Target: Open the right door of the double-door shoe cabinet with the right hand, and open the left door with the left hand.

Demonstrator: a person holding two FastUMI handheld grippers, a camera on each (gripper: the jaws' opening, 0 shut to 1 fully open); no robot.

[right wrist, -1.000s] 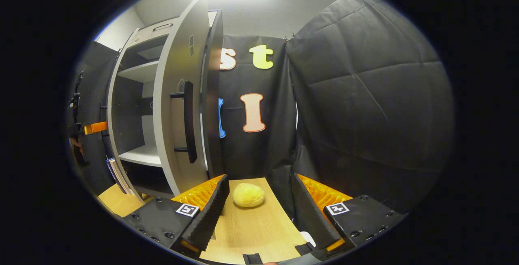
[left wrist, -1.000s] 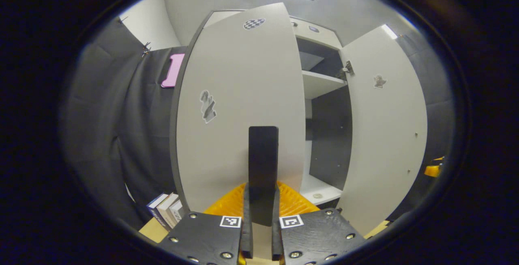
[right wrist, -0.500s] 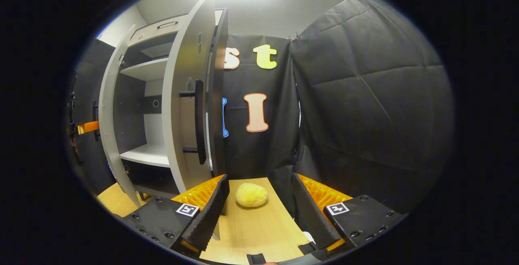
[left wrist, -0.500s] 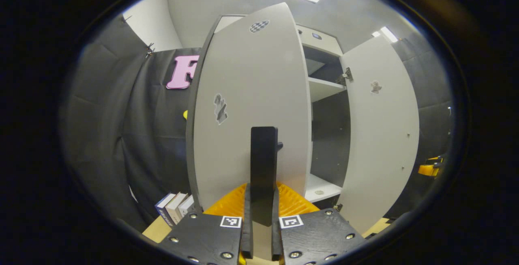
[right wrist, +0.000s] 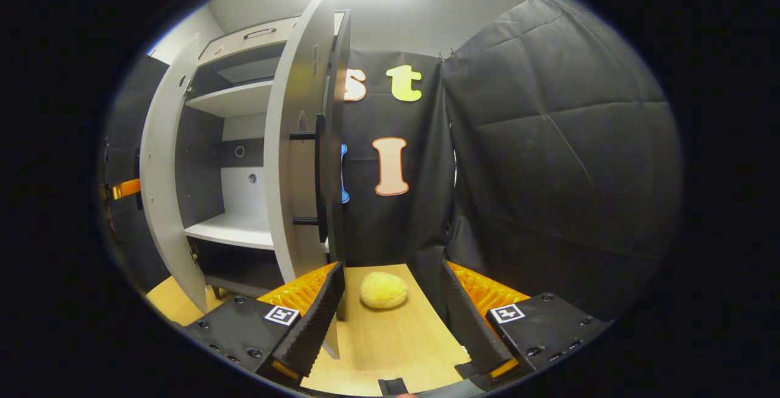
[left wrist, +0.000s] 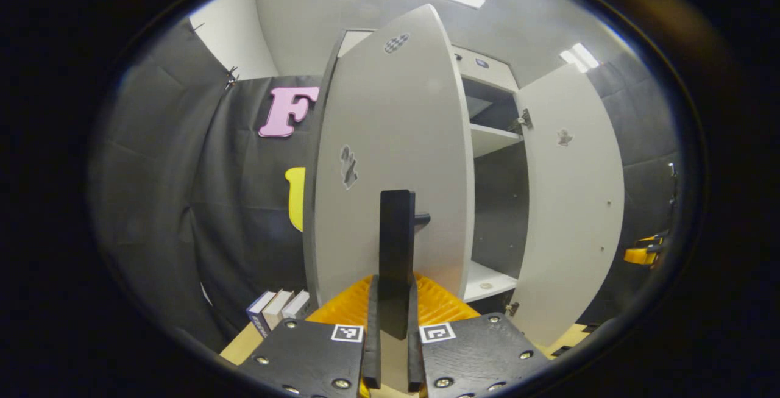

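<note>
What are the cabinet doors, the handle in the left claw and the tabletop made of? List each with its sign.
Left door: looks like matt grey laminated board, flat, with a dark edge.
Right door: same matt board; small screw holes show.
Handle: black bar, metal or plastic, cannot tell.
Tabletop: pale wood or wood-look laminate, grain lines visible.

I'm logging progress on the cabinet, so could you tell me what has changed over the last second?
The left tongs, shut on the left door's handle, swung the left door further open, uncovering more wall. The right tongs stayed open; the right door stayed open.
</note>
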